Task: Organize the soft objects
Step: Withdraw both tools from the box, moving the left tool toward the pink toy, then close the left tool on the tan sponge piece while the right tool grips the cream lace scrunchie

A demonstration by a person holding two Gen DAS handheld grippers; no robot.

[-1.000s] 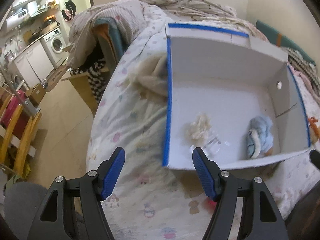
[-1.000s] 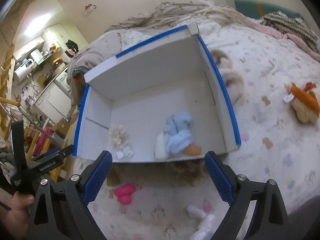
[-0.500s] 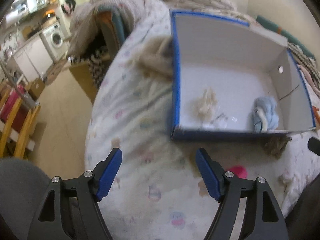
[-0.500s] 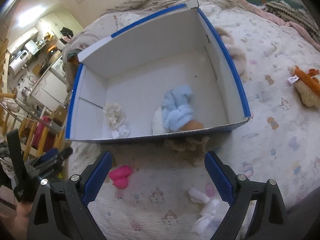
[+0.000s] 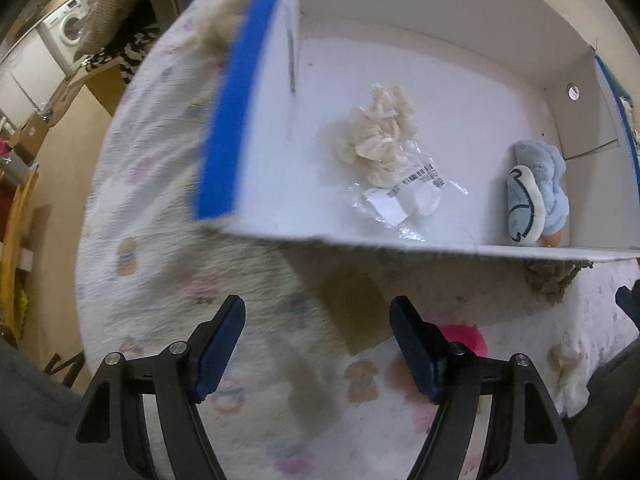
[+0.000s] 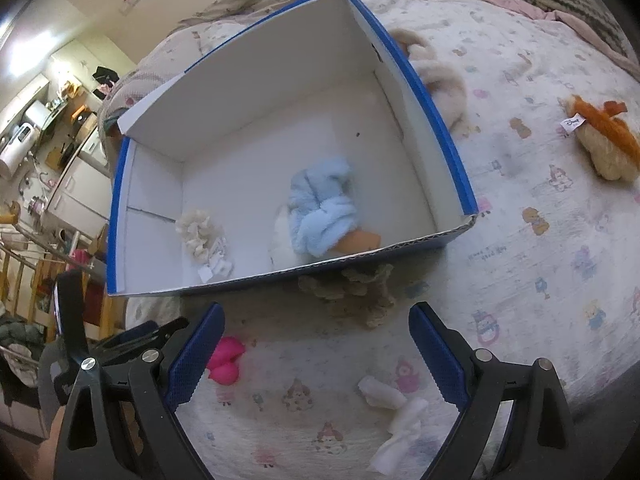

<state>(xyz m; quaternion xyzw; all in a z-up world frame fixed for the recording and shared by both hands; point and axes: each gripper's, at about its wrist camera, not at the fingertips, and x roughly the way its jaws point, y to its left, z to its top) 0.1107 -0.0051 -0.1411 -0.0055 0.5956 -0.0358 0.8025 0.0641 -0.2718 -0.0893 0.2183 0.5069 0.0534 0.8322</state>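
Note:
A white box with blue edges (image 6: 448,136) (image 5: 224,128) lies on the bed. Inside it are a light blue plush (image 6: 324,208) (image 5: 540,188) and a cream scrunchie with a plastic tag (image 6: 198,230) (image 5: 380,140). In front of the box lie a brown fuzzy item (image 6: 356,288) (image 5: 548,280), a pink item (image 6: 226,362) (image 5: 466,336) and a white soft item (image 6: 400,412). My left gripper (image 5: 318,344) is open and empty, close before the box's front wall. My right gripper (image 6: 316,352) is open and empty above the bedspread.
An orange and cream plush (image 6: 604,140) lies at the right on the bed. A beige fluffy item (image 6: 440,76) lies behind the box's right wall. The bed's left edge (image 5: 86,216) drops to the floor with furniture and a washing machine (image 5: 68,28).
My left gripper has moved forward, close up to the box's front left corner. My right gripper has come slightly lower and nearer to the items in front of the box. Both stay open.

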